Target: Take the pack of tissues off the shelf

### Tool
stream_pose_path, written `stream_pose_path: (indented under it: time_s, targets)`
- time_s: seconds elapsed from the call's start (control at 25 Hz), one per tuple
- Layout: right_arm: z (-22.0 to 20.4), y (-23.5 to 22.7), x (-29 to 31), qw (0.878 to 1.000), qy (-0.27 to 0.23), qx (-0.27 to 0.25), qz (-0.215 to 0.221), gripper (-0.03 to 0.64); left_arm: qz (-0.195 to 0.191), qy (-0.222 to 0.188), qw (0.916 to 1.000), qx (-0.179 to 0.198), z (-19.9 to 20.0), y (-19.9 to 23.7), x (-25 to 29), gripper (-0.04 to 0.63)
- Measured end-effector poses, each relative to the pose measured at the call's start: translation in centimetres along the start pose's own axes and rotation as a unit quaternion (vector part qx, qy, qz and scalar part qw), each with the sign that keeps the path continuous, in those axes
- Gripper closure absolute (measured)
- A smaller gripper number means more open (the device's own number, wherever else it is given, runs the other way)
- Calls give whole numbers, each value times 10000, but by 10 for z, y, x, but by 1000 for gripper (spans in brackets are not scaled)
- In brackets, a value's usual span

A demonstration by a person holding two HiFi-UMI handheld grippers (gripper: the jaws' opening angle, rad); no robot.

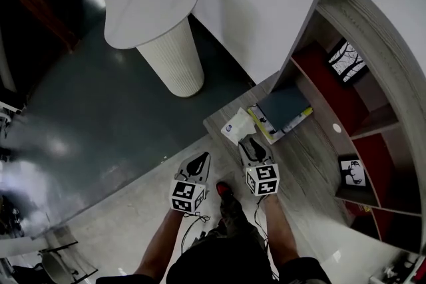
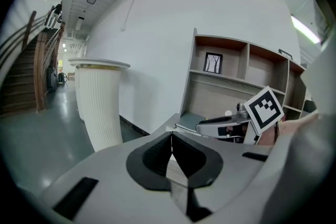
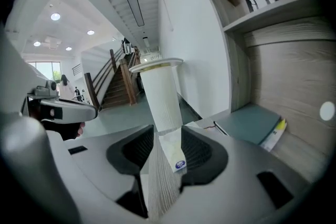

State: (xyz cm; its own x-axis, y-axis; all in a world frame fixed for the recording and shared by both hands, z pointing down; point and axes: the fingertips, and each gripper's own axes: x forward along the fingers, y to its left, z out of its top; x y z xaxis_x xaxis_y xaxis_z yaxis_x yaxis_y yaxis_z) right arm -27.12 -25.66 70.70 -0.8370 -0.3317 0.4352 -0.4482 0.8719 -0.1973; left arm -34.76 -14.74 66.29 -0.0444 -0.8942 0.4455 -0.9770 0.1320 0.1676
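Observation:
The pack of tissues, white with a small blue logo, lies flat on the wooden ledge at the foot of the shelf. My right gripper points at it from just behind. In the right gripper view the pack shows through the gap between the jaws of the right gripper. The jaws stand open and the pads do not press on it. My left gripper hovers left of the ledge over the floor. Its jaws meet at the tips, with nothing between them.
A teal book on a yellow-edged stack lies beside the pack, against the shelf's wall. Framed pictures stand in the compartments. A white round table on a ribbed pedestal stands to the far left on the dark floor. My red shoe is below.

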Motion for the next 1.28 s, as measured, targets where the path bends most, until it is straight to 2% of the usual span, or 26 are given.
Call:
stream_pose_path:
  time_s: [0.32, 0.64, 0.96, 1.28]
  targets:
    - [45, 6, -59, 9970, -678, -184, -310, 525, -66, -628, 9972, 404, 48, -27, -31, 588]
    - [86, 19, -137, 9872, -1387, -397, -676, 572, -179, -1004, 9922, 711, 73, -55, -77, 588]
    - [90, 50, -204, 9800, -1719, -593, -812, 578, -237, -1364, 9861, 913, 82, -75, -131, 588]
    - [75, 79, -261, 9764, -1843, -706, -880, 578, -170, -1482, 9834, 1032, 70, -82, -182, 588]
